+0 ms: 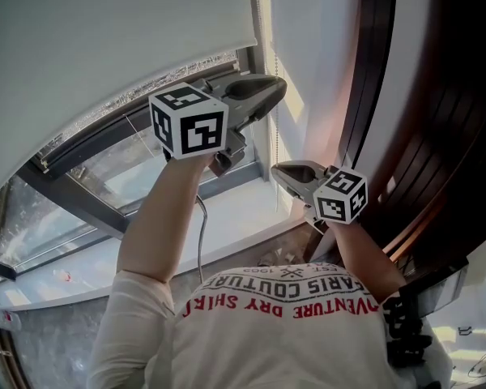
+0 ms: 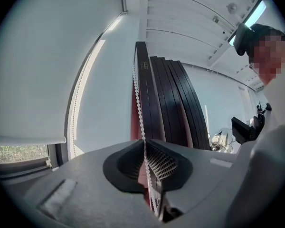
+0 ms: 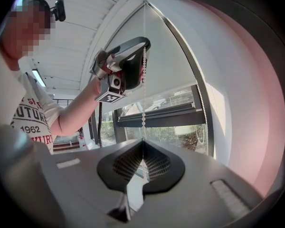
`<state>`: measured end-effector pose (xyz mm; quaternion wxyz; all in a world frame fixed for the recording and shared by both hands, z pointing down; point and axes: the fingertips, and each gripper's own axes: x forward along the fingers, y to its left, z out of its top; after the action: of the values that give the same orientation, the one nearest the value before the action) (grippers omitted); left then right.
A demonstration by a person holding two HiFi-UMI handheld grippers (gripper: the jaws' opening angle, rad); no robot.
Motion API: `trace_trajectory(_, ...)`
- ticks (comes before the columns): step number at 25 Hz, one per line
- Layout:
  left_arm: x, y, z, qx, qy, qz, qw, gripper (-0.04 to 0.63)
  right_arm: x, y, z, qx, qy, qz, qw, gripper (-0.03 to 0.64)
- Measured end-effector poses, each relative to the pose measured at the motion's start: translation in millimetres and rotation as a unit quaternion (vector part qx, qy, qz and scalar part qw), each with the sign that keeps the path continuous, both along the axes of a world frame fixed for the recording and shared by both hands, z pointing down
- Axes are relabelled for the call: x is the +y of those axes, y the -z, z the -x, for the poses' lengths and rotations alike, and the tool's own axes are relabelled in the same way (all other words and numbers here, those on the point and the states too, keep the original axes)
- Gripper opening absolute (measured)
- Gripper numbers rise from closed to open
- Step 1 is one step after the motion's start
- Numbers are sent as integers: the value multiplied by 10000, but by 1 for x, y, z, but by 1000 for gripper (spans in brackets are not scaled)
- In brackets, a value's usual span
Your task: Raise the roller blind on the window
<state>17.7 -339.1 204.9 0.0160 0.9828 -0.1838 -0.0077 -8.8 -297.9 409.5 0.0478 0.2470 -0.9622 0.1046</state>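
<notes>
The white roller blind [image 1: 105,39] covers the upper window, its bottom bar [image 1: 146,83] partway down the glass. A white bead chain [image 2: 138,103] hangs at the blind's right edge. My left gripper [image 2: 144,143] is raised high, shut on the chain, which runs straight up out of its pads. In the head view that left gripper [image 1: 269,87] points up and to the right beside the blind's edge. My right gripper [image 3: 142,142] is lower, also shut on the bead chain [image 3: 144,80], which rises from its tips to the left gripper [image 3: 143,45] above. The right gripper [image 1: 279,171] is in front of the sill.
A dark window frame [image 1: 73,189] crosses the glass below the blind, with a white sill [image 1: 235,221] under it. Dark wooden panels [image 1: 425,128] lean close on the right. A thin cable [image 1: 199,245] hangs under the person's left forearm.
</notes>
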Motion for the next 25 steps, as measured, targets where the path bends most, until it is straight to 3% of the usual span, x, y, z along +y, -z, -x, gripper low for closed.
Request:
trace_trajectory(5, -3, -1, 3, 183, -48, 224, 9996, 8, -2, 0, -1, -2, -54, 6, 10000, 6)
trace_trajectory(14, -6, -5, 4, 166, 62, 146, 9997, 5, -3, -3, -4, -66, -129, 2, 9999, 6)
trace_trajectory(25, -13, -50, 5, -171, 286, 240, 9992, 5, -6, -47, -7, 215, -276, 312, 9989, 6)
